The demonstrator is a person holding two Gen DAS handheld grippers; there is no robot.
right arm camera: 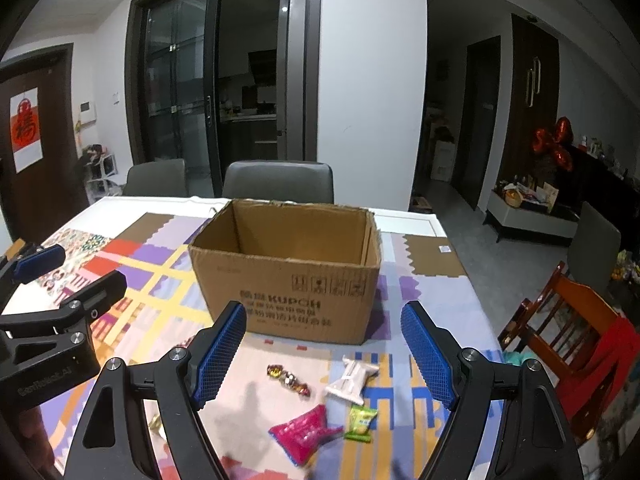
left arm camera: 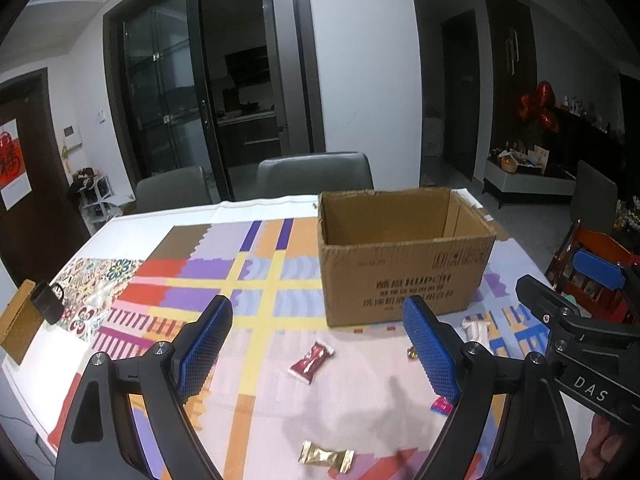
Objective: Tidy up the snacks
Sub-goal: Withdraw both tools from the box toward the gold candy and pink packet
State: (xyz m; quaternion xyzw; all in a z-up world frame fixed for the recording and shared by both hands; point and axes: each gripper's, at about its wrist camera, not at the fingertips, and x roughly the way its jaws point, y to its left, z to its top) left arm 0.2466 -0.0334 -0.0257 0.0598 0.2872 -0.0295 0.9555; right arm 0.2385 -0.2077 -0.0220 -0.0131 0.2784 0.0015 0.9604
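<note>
Pick-up stage: left gripper (left arm camera: 320, 344) and right gripper (right arm camera: 324, 350) both wide, empty — wrapped snacks (right arm camera: 306, 432) lie before the open box (right arm camera: 288, 276); next, close on one.

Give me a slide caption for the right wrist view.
Open right gripper hovers over wrapped snacks before an open cardboard box on a patterned tablecloth.

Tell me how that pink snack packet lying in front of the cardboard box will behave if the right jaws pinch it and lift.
The pink snack packet looks like thin, crinkled film, so it will probably flex and droop rather than stay stiff. It seems light for its size. Its glossy surface may slip, though the ribbed blue pads should help.
</note>
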